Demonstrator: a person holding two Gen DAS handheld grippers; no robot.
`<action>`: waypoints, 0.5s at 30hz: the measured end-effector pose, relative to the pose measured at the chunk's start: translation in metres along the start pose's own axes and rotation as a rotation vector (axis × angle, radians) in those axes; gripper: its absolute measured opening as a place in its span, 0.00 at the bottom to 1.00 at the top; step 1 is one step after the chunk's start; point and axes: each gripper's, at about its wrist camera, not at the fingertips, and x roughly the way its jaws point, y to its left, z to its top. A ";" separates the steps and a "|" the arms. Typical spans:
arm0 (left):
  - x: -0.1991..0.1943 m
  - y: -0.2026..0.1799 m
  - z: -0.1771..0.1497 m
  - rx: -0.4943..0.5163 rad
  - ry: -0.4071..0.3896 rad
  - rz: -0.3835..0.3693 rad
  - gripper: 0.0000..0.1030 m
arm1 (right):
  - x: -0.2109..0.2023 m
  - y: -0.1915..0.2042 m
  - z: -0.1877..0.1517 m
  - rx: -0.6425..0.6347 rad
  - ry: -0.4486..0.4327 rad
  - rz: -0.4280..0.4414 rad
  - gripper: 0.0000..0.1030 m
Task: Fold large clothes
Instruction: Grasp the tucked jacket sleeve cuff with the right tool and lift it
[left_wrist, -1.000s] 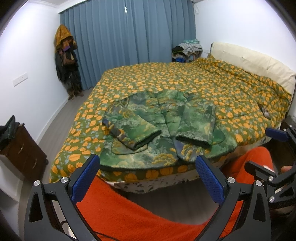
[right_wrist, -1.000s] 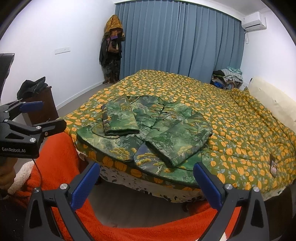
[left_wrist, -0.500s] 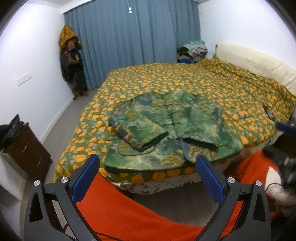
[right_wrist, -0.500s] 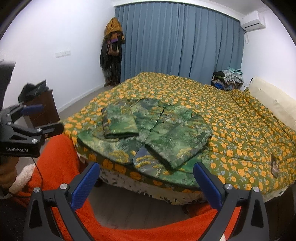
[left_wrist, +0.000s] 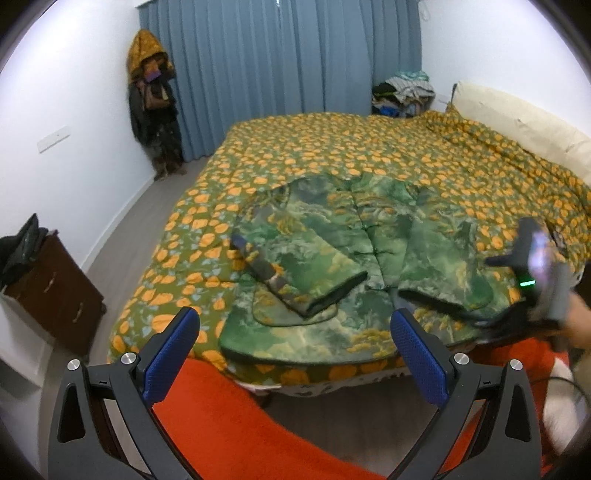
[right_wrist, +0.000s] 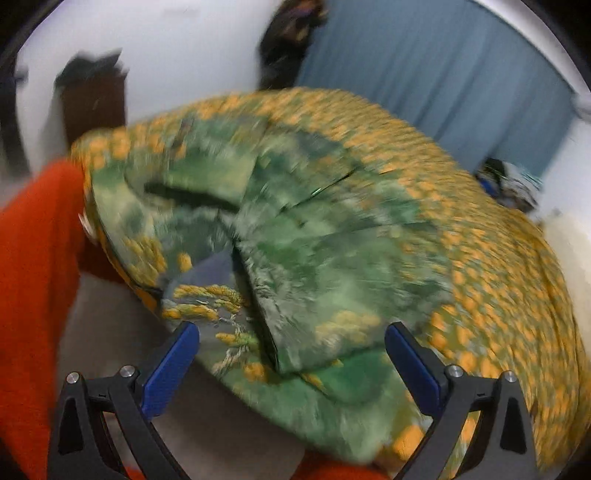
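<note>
A: Where is the padded jacket (left_wrist: 343, 266) lying relative to the tongs?

B: It is lying flat on the near end of the bed (left_wrist: 369, 155), collar at the far side, hem along the near edge, so its long axis is running away from us. Both sleeves are sitting folded in over the front.

A: Which tongs are nearer?

B: The right tongs (right_wrist: 291, 354) are hanging just over the near right hem corner, spread wide and holding nothing. The left tongs (left_wrist: 295, 343) are hovering farther back, off the bed's near edge, equally wide and empty.

A: How is the fabric looking?

B: Thick and quilted, green with a landscape print; the right wrist view is blurring, so finer detail is hard to tell.
</note>
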 end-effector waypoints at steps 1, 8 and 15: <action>0.003 -0.002 0.000 0.003 0.008 -0.005 1.00 | 0.019 0.003 0.004 -0.014 0.020 -0.002 0.99; 0.037 -0.012 -0.011 0.007 0.114 -0.024 1.00 | 0.085 0.006 0.007 -0.032 0.102 -0.006 0.97; 0.062 -0.022 -0.018 0.033 0.178 -0.032 1.00 | 0.078 -0.017 -0.008 0.158 0.072 0.052 0.36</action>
